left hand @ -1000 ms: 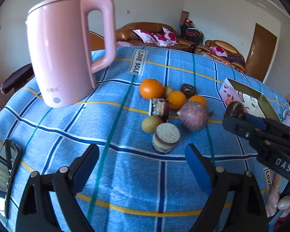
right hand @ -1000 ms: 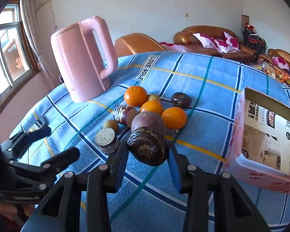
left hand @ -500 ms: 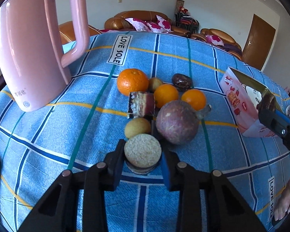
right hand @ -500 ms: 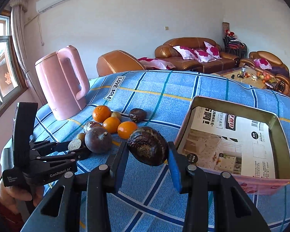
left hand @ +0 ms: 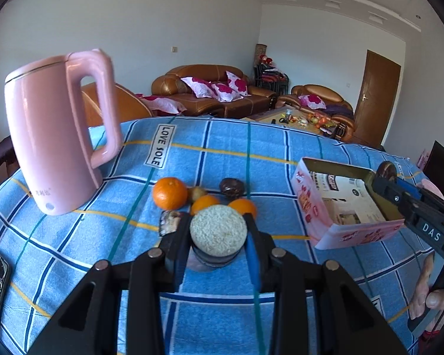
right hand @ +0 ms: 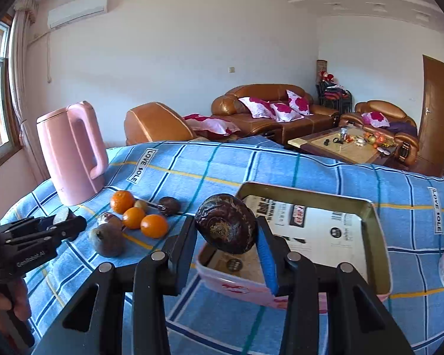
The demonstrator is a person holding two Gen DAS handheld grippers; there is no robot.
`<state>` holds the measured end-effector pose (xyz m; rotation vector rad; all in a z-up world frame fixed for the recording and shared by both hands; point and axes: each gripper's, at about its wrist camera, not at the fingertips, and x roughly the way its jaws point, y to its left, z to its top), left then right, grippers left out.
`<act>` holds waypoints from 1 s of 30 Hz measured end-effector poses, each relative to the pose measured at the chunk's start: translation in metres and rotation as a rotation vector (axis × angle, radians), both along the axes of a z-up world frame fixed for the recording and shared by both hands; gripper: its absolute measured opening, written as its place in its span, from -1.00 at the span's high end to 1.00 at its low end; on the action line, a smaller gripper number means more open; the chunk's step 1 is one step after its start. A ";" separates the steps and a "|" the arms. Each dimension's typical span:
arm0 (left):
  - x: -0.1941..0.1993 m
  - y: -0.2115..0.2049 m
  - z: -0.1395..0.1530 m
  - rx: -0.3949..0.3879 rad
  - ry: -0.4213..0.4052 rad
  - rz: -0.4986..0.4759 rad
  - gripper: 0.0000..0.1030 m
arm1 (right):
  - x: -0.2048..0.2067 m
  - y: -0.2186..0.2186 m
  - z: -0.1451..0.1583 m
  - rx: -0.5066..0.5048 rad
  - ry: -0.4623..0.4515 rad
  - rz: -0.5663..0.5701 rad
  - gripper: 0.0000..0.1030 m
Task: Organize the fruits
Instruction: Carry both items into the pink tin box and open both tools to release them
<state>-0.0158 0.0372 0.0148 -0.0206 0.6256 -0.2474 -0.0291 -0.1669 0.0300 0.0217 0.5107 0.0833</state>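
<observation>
The right gripper point(right hand: 226, 238) clamps a dark wrinkled fruit point(right hand: 225, 227) just over the near rim of the pink box point(right hand: 373, 207), presumably to drop it in. The left gripper point(left hand: 217, 236) has just closed on a cut fruit half point(left hand: 218, 233), lifted beside the oranges point(left hand: 169, 193), left of the box.

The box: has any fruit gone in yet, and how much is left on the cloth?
None yet: the box shows only its paper lining. In hand: the right gripper holds a dark wrinkled fruit over the box's near edge, and the left gripper grips a cut fruit half. Left: three oranges and several darker fruits on the cloth.
</observation>
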 end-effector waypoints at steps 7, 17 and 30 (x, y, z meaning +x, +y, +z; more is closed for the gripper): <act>0.007 -0.075 0.011 0.013 -0.036 -0.123 0.32 | -0.006 -0.068 0.000 -0.033 -0.029 -0.139 0.18; 0.039 -0.171 -0.009 0.033 0.044 -0.196 0.32 | 0.003 -0.113 -0.016 -0.043 0.054 -0.212 0.18; 0.048 -0.181 -0.032 0.080 0.091 -0.185 0.32 | 0.015 -0.093 -0.037 -0.109 0.132 -0.155 0.17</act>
